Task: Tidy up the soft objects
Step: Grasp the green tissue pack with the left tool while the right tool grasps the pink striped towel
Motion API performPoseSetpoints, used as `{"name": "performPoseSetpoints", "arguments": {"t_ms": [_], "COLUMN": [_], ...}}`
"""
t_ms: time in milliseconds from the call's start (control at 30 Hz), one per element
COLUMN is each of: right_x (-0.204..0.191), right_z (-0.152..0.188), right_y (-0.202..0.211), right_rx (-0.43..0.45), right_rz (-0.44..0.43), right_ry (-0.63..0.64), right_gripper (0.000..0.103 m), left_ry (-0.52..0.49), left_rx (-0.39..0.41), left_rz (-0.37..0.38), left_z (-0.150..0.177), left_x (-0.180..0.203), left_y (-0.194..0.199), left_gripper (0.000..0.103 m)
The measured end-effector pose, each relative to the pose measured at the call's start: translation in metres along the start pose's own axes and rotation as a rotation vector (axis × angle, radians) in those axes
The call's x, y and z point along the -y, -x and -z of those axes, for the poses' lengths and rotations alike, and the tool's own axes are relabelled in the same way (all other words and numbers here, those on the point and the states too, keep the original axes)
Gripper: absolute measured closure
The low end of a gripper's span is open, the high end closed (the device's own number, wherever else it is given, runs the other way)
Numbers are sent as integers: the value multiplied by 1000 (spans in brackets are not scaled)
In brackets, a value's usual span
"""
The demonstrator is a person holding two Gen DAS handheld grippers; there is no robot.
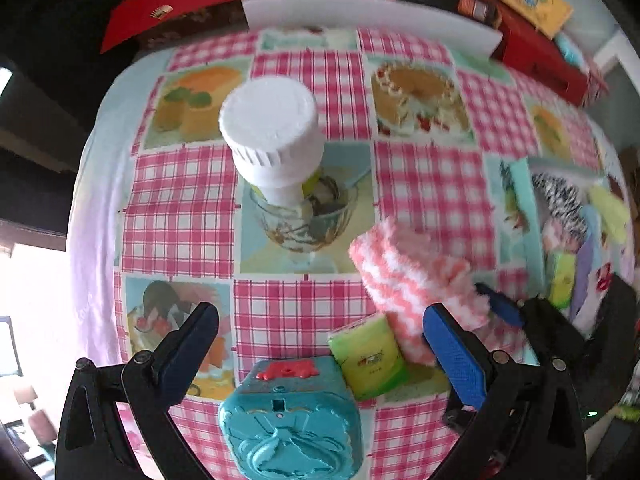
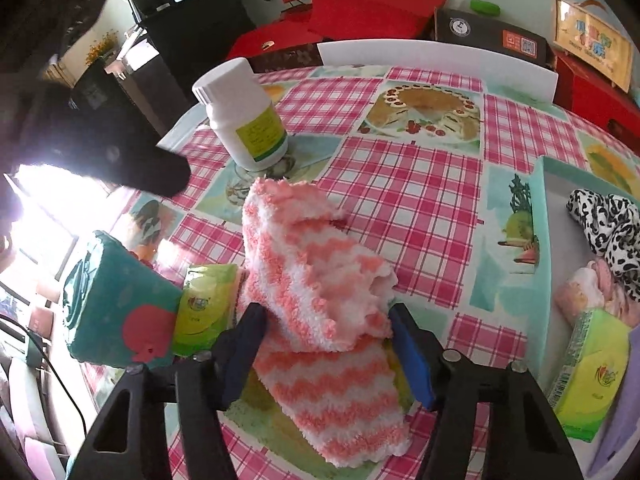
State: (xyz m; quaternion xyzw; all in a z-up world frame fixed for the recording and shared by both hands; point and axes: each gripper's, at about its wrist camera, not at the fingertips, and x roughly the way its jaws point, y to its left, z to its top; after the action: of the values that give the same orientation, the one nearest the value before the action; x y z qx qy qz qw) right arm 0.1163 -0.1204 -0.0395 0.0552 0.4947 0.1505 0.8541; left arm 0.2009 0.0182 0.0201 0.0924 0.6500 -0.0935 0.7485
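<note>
- The pink-and-white fuzzy sock is seen lying folded on the checked tablecloth, between the jaws of the right gripper. The pads are judged to flank it closely; no firm squeeze can be confirmed, so the jaws are counted as still apart.
- If only the upper fold is pinched, the lower layer could be left trailing and dragged across the cloth.
- The green tissue pack is pressed against the sock's left edge, beside the teal box. It could be caught by the left pad and carried or knocked along.
- The left gripper is held wide apart and empty above the teal box, close to the right gripper's working space; a collision of tools could be caused by any further approach.
- The white bottle stands upright just beyond the sock and could be toppled by a high sweep.
- The turquoise tray, already holding soft items, lies to the right; a loosely held sock could be snagged on its wall and dropped short.
</note>
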Motion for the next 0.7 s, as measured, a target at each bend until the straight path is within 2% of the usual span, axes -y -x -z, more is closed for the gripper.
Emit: {"name": "performPoseSetpoints", "arguments": {"t_ms": [167,267,400,500,700], "right_x": [5,8,11,17,25], "right_z": [0,1,2,3,2], "right_y": [1,1,2,4,9], "right_rx": [2,5,8,14,22], "right_rz": [0,15,19,43,47], "right_ry": [-12,-11,-9,-19,-39], "right_gripper": [53,63,66,67,68], "left_ry": [-16,-54,-68,-76,-115], "left_rx": [-79,-121,-158,-190,-253], "left_rz": [29,2,-4,-6,-29], "left_z": [-4,-3,-4,-7,-11], "left_x": [6,14,19,22,32], "left_y": [-20,-32,-44,-53,-74], "left_gripper": [2,4,7,13,14]}}
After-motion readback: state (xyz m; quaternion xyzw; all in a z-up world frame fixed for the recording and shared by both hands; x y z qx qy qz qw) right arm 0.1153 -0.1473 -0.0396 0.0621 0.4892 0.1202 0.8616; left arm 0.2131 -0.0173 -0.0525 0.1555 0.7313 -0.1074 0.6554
